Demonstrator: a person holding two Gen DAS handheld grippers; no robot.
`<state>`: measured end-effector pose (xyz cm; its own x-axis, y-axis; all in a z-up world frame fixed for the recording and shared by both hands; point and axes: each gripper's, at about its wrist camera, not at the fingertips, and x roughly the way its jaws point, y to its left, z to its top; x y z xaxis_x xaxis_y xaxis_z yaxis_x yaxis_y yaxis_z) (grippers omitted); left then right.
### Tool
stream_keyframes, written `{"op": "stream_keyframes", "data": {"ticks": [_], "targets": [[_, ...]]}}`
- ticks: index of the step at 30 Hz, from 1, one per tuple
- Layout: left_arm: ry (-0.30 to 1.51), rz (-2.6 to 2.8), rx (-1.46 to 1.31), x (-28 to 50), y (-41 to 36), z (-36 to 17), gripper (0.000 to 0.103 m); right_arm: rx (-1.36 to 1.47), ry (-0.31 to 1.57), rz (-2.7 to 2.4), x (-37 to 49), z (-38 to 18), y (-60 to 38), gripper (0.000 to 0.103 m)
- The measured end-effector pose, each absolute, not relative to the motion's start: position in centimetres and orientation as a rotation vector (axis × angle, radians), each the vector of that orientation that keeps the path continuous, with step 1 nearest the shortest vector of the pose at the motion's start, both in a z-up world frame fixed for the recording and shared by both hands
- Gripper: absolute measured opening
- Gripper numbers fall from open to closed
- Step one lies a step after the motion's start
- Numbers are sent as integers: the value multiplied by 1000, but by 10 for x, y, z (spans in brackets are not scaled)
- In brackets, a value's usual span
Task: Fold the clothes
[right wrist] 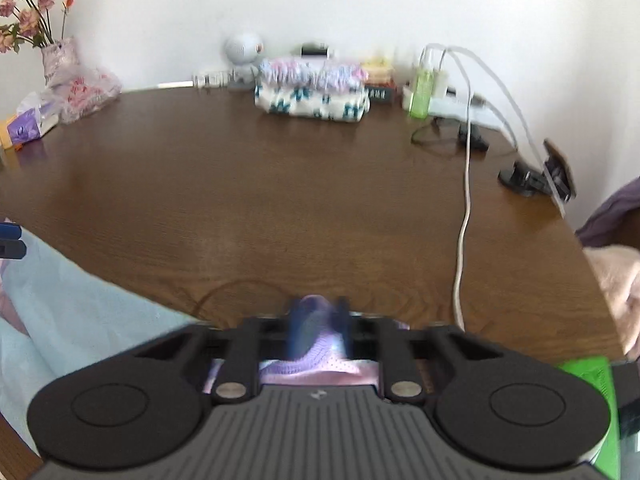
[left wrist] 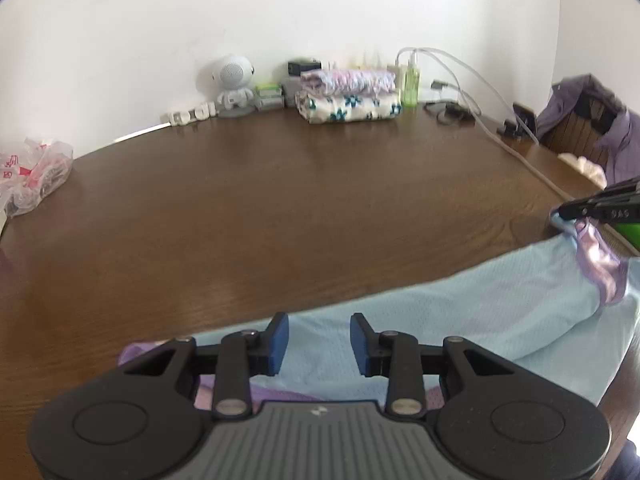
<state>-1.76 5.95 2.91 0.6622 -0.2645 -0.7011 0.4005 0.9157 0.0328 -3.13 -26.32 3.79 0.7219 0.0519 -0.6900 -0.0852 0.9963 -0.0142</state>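
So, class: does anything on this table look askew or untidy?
Yes. The light blue garment lies rumpled, hanging over the table's near edge, its purple trim bunched. The folded stack behind looks neat.

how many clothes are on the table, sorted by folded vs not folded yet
Folded, stacked at the back: 2, a pink-purple patterned piece on top of a white piece with blue flowers
Not folded yet: 1, the light blue garment with purple trim at the near edge
Total: 3

The right claw (left wrist: 568,211) bears mirrored characters resembling "9A6".
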Motion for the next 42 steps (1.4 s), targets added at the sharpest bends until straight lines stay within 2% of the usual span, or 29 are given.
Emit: {"op": "stream_keyframes", "data": {"ticks": [6, 13, 15, 17, 18, 22, 24, 30, 32, 34, 37, 38, 40, 42], "targets": [[784, -388, 178, -18, 60, 20, 32, -1, 615, 53, -80, 48, -285, 2], [802, -383, 190, -18, 57, 22, 32, 68, 527, -13, -141, 34, -299, 4], [811, -383, 196, -16, 56, 23, 32, 98, 530, 0, -150, 30, -302, 10], [814, -379, 209, -16, 56, 27, 32, 131, 524, 14, -160, 29, -307, 37], [807, -375, 212, -17, 55, 30, 32, 150, 508, 23, -164, 35, -310, 39], [717, -474, 203, -26, 35, 61, 33, 232, 593, 72, -156, 44, -329, 38], [687, -567, 201, -29, 6, 74, 40, 231, 601, 86, -147, 45, -335, 38], [685, -907, 299, -55, -117, 70, 40, -69, 723, 192, -86, 47, -321, 37], [715, -998, 323, -63, -145, 59, 40, -64, 744, 218, -67, 41, -318, 25], [772, -1026, 321, -63, -163, 44, 40, -63, 765, 258, -54, 36, -313, 23], [858, -969, 296, -52, -178, 28, 38, -68, 753, 299, -54, 46, -315, 26], [869, -955, 278, -48, -177, 26, 38, -55, 741, 323, -56, 53, -321, 33], [877, -939, 241, -42, -175, 25, 38, -42, 729, 374, -58, 66, -333, 40], [868, -941, 216, -39, -173, 27, 40, -120, 774, 399, -46, 69, -332, 40]]}}
